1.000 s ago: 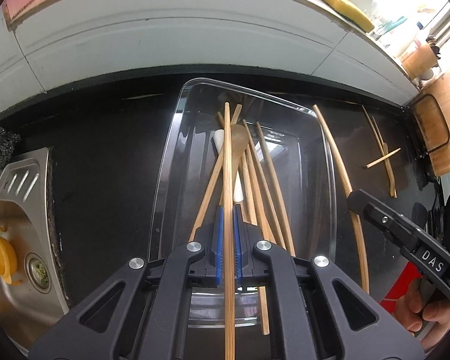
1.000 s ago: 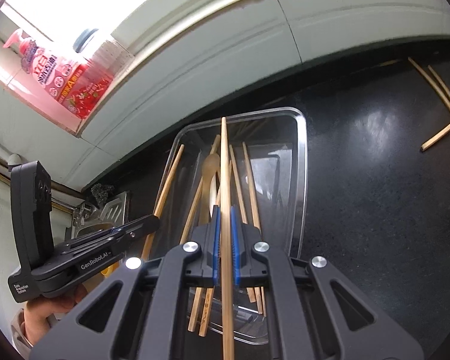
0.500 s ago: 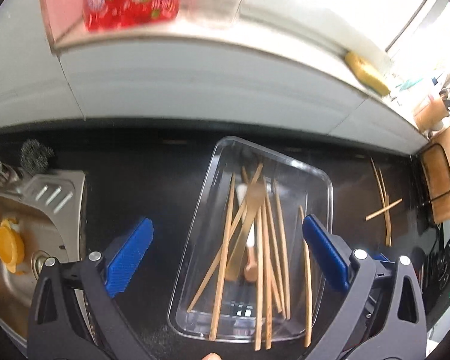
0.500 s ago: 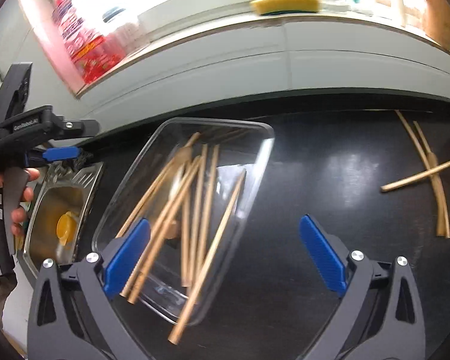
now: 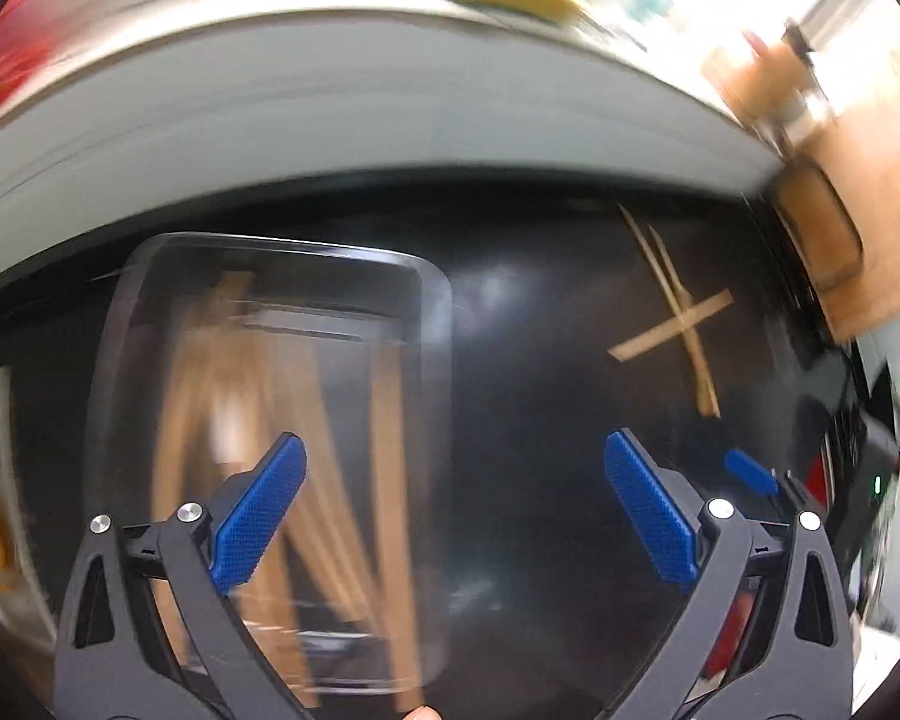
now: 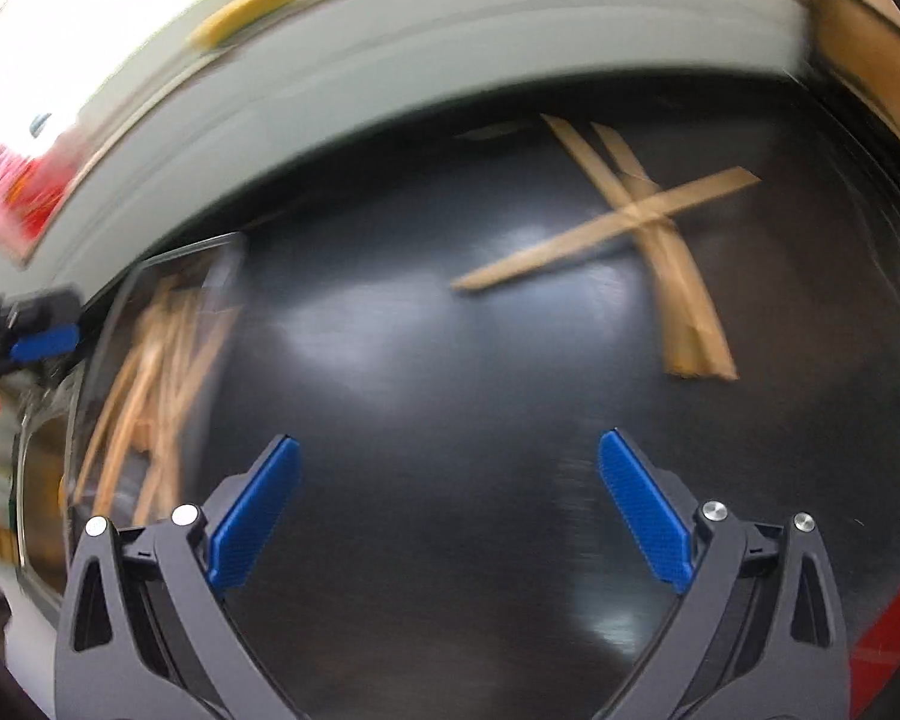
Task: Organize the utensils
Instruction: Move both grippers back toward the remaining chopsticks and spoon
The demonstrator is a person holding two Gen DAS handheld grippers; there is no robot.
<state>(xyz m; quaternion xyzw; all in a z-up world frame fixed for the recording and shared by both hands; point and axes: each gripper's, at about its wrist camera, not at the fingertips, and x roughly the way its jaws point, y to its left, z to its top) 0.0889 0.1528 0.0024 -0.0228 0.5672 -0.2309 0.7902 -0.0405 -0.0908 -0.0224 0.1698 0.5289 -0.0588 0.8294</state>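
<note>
Both grippers have let go of the chopsticks they clamped a second ago: the left gripper [image 5: 453,516] and right gripper [image 6: 447,516] now gape wide apart, empty. Those sticks lie in the clear tray [image 5: 432,420] at nine o'clock. Three loose chopsticks [image 6: 642,222] still cross on the black counter [image 6: 420,360] toward one o'clock, likely the next pickup
</note>
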